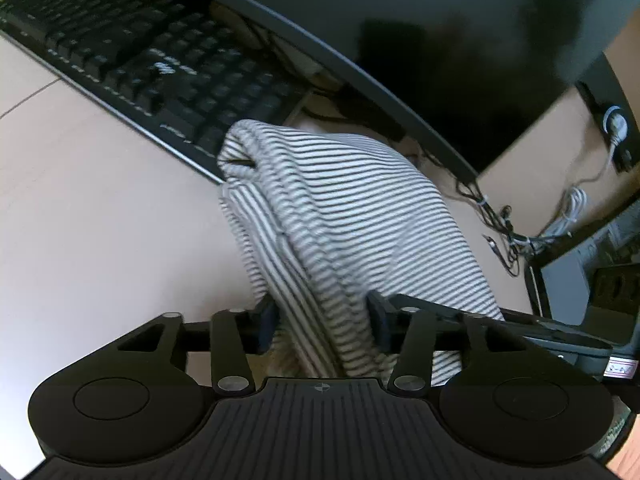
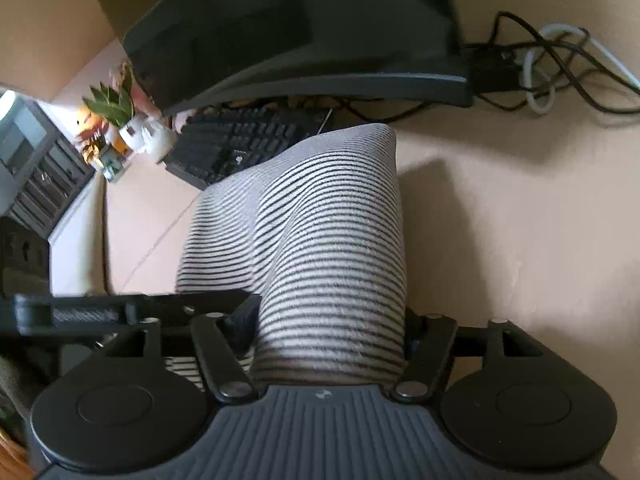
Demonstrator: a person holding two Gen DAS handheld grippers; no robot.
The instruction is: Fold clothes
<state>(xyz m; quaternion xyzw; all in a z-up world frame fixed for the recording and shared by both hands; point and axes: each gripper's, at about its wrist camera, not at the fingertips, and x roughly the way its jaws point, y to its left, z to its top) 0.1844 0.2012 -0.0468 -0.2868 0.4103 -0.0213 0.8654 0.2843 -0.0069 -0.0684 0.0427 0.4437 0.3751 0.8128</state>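
Note:
A white garment with thin black stripes (image 1: pixel 340 216) is bunched in folds and held up over the beige desk (image 1: pixel 100 220). My left gripper (image 1: pixel 324 320) is shut on the striped garment, its fabric pinched between the two black fingers. In the right wrist view the same garment (image 2: pixel 332 248) hangs as a thick roll. My right gripper (image 2: pixel 328 332) is shut on it too, with fabric filling the gap between its fingers. The other gripper's black body (image 2: pixel 120 308) shows at the left edge of the right wrist view.
A black keyboard (image 1: pixel 160 64) lies on the desk just behind the garment, under a dark monitor (image 1: pixel 440 40). Cables (image 1: pixel 504 224) trail at the right. A plant and small figurines (image 2: pixel 120 128) stand at the left of the keyboard. Cables also lie at the right (image 2: pixel 552 76).

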